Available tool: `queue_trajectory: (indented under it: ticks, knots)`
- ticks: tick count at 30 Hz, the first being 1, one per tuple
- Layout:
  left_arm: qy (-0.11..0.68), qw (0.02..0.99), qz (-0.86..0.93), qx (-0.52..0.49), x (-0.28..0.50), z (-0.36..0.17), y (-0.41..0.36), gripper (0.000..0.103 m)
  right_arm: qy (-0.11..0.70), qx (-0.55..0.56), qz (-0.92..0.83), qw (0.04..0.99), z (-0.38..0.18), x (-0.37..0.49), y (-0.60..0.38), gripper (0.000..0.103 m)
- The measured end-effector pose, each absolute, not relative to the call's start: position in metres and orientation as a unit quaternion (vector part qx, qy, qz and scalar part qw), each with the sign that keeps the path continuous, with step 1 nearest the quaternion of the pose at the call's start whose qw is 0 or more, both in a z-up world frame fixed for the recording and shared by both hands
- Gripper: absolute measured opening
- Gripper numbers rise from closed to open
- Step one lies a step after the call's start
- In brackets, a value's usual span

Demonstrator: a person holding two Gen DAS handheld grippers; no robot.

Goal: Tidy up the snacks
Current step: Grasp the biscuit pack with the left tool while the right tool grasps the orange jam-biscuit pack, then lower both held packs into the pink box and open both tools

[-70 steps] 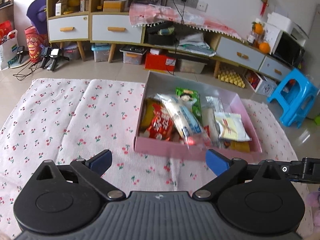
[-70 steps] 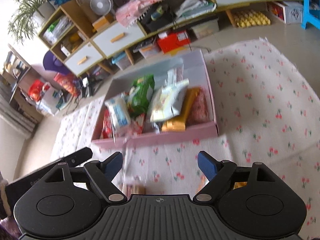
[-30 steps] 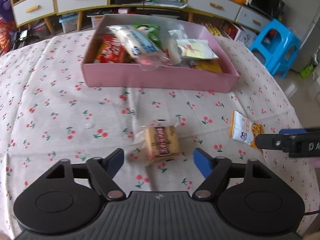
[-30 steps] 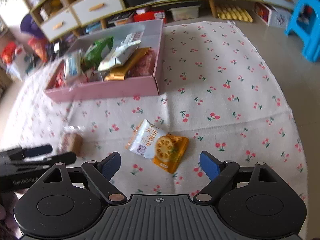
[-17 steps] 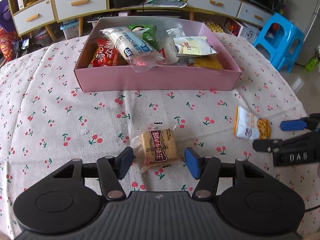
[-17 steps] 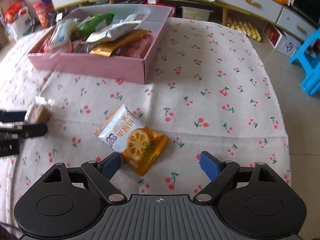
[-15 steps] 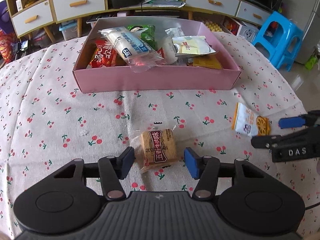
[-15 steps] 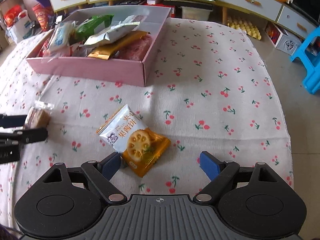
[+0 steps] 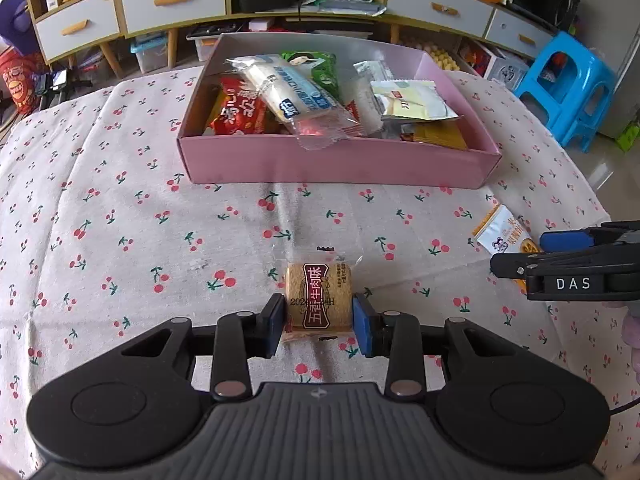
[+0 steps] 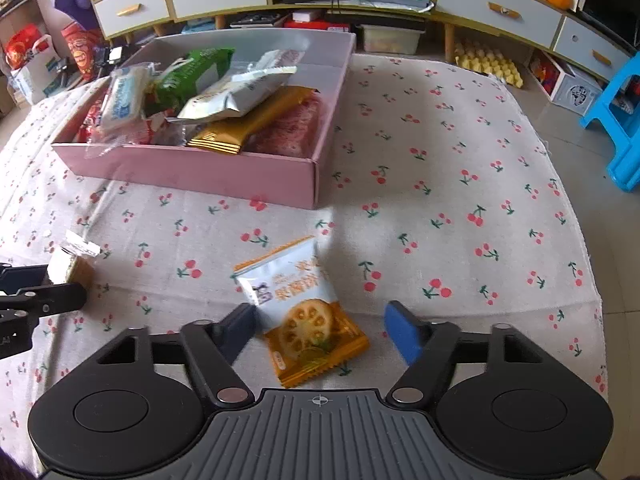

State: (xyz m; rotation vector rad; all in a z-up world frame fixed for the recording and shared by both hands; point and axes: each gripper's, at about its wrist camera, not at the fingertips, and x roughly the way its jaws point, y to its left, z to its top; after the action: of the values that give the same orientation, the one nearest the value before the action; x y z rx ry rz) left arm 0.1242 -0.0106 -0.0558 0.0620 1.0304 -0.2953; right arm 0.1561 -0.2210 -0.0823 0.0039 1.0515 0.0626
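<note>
A cherry-print cloth (image 9: 120, 208) covers the surface, and on its far side sits the pink box (image 9: 336, 164), already heaped with snack packets. Two snacks lie loose on the cloth, nearer than the box.

The left gripper (image 9: 319, 322) is pinching the biscuit pack (image 9: 319, 300), one blue pad against each side. The pack lies flat, its long axis pointing away toward the box, which stands straight ahead and well apart.

The right gripper (image 10: 324, 330) is spread wide around the lower end of the cookie bag (image 10: 298, 312), one finger just beside the bag's left edge, the other clear of it. The bag lies slanted, white end toward the box, orange end toward the gripper. The box lies ahead and to the left of this hand, so I'd judge the left one better placed to deliver first.
</note>
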Motion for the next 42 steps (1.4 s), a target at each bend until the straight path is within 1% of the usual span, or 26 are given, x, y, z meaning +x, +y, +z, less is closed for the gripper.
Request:
queue_trajectory:
  ticks: [2, 4, 8, 22, 30, 42]
  knots:
    - [0.492, 0.859, -0.140, 0.026, 0.124, -0.055, -0.009, 0.033, 0.501, 0.001, 0.035, 0.865, -0.081, 0.156, -0.218, 0.054]
    - [0.492, 0.859, -0.137, 0.024, 0.125, -0.054, -0.008, 0.033, 0.501, 0.001, 0.037, 0.865, -0.080, 0.156, -0.216, 0.045]
    - [0.495, 0.858, -0.134, 0.017, 0.126, -0.053, -0.006, 0.033, 0.505, -0.004, 0.040, 0.862, -0.078, 0.157, -0.212, 0.041]
    - [0.493, 0.859, -0.135, -0.009, 0.130, -0.044, 0.004, 0.033, 0.532, 0.103, 0.049, 0.839, -0.067, 0.157, -0.220, 0.040]
    - [0.488, 0.862, -0.134, -0.025, 0.132, -0.035, 0.010, 0.033, 0.522, 0.113, 0.068, 0.843, -0.049, 0.152, -0.211, 0.040]
    - [0.468, 0.872, -0.133, -0.057, 0.138, -0.016, 0.023, 0.033, 0.495, 0.157, 0.062, 0.852, -0.024, 0.152, -0.218, 0.040]
